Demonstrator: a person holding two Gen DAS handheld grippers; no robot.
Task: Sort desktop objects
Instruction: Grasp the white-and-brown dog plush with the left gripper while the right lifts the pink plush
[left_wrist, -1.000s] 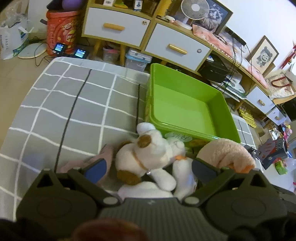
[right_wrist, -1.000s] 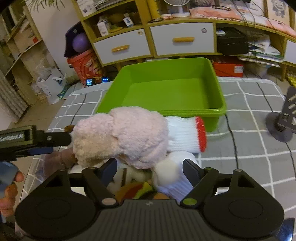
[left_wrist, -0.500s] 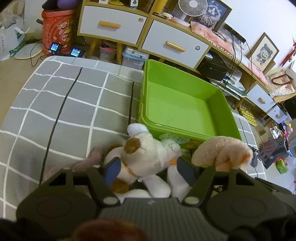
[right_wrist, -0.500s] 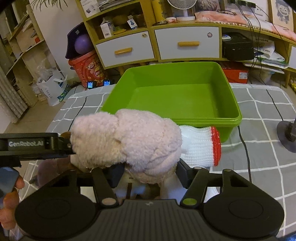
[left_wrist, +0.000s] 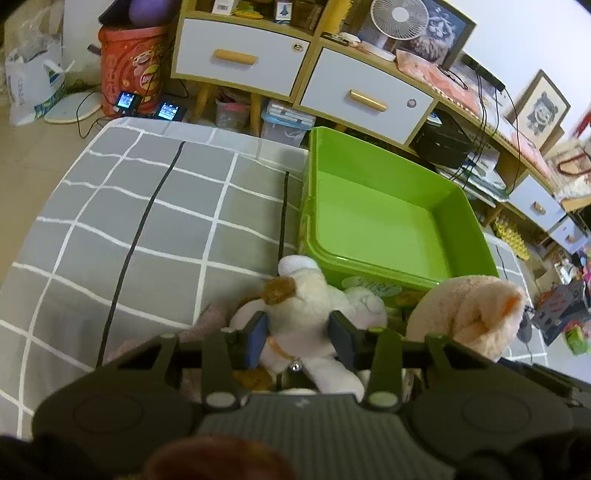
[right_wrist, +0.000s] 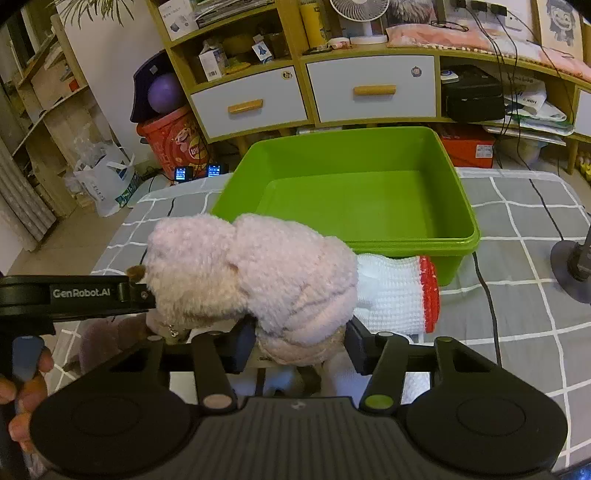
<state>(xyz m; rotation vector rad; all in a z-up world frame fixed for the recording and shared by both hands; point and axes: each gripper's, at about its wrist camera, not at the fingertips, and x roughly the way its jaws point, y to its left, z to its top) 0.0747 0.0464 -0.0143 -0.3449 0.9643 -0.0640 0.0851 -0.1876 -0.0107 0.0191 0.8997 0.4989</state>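
A green bin (left_wrist: 388, 225) stands on the grey checked cloth; it also shows in the right wrist view (right_wrist: 354, 195). My left gripper (left_wrist: 299, 339) is shut on a white plush dog (left_wrist: 314, 306) with brown patches, in front of the bin's near wall. My right gripper (right_wrist: 299, 341) is shut on a pink fluffy plush toy (right_wrist: 255, 269), also seen in the left wrist view (left_wrist: 465, 310). A white knit glove with a red cuff (right_wrist: 399, 295) lies beside the bin.
A black stand base (right_wrist: 570, 266) sits at the right on the cloth. The left gripper's body (right_wrist: 74, 295) shows at the left in the right wrist view. A drawer cabinet (left_wrist: 303, 81) and a red snack tub (left_wrist: 129, 70) stand beyond the table.
Both grippers have closed, the left on the white dog and the right on the pink plush. Both toys have risen a little towards the bin.
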